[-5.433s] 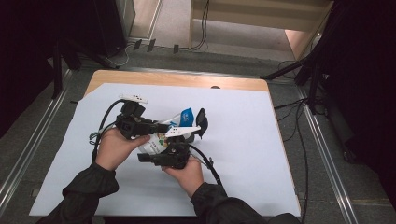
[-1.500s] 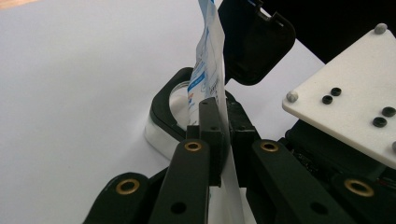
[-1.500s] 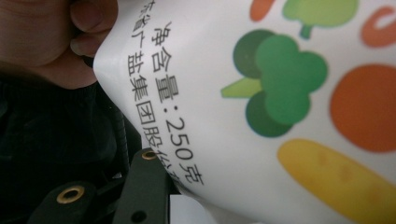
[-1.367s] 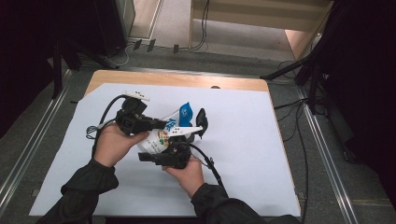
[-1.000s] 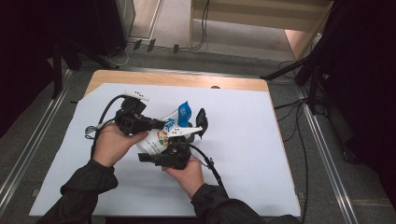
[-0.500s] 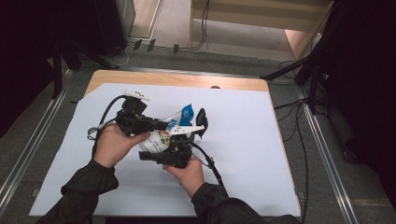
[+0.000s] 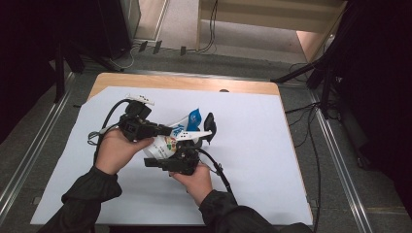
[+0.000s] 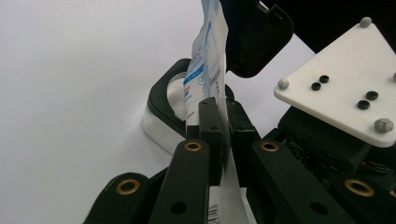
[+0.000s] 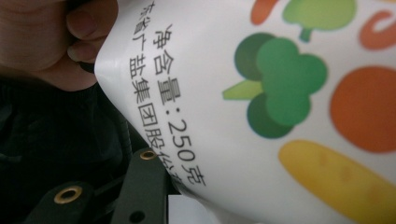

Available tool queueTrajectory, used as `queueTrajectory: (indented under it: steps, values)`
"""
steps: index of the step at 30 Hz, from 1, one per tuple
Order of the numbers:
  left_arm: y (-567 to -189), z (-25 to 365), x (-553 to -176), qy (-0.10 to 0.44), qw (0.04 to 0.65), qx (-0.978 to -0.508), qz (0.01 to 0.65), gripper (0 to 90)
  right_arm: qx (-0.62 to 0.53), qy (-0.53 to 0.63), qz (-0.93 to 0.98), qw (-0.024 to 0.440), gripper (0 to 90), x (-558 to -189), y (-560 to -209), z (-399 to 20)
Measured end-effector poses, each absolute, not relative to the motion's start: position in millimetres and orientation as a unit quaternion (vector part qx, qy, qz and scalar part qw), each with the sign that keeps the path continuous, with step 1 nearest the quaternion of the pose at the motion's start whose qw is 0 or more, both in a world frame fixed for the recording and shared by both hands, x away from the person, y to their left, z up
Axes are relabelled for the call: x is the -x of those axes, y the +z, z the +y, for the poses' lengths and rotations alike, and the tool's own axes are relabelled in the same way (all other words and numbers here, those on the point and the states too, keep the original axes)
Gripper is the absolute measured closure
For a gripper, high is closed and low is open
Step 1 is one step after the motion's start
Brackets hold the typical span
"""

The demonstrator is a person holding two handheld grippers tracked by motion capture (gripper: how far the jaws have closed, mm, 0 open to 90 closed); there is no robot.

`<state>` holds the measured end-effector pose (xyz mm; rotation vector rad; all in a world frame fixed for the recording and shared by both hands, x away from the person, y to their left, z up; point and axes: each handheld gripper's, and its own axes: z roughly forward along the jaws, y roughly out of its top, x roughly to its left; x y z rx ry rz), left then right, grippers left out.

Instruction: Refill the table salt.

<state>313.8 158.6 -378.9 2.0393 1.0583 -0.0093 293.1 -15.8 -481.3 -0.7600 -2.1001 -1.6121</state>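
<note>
A white pouch (image 7: 166, 144) with a blue top, printed with vegetables (image 9: 280, 116), hangs between both grippers above the white sheet. My left gripper (image 7: 165, 131) is shut on the thin film near the pouch's top (image 8: 205, 60); its jaws (image 8: 219, 116) have just been closing tighter on that film. My right gripper (image 7: 180, 154) grips the pouch's body from below, one of its fingers (image 9: 142, 184) pressed against the white side. Just beyond the pouch stands a small metal container (image 8: 161, 112) with a black rim. Its black flip lid (image 8: 257, 37) (image 7: 210, 127) stands up open.
A white sheet (image 7: 262, 160) covers most of the wooden table (image 7: 194, 83). Cables trail from both grippers over the sheet. Metal rails run along the floor at left and right, and a dark stand's legs (image 7: 316, 73) rise at the table's far right.
</note>
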Motion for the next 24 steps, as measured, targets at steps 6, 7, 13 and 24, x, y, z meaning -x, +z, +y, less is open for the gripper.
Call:
queueTrajectory:
  steps: [6,7,13,24]
  values:
    - [-378.4,159.9,-313.4,0.002,0.411,-0.809,0.421,90.0,0.27,-0.572,-0.754,0.18,64.1,-292.2,-481.3,-14.4]
    - [-378.3,160.1,-313.5,0.0,0.412,-0.809,0.42,90.0,0.271,-0.571,-0.754,0.179,63.9,-292.1,-481.3,-14.4]
    - [-377.4,160.5,-313.1,-0.001,0.412,-0.809,0.42,90.0,0.271,-0.571,-0.753,0.182,65.8,-292.3,-481.2,-14.6]
    - [-377.8,160.3,-313.5,-0.002,0.409,-0.809,0.422,90.0,0.273,-0.569,-0.751,0.192,66.9,-294.1,-482.7,-14.3]
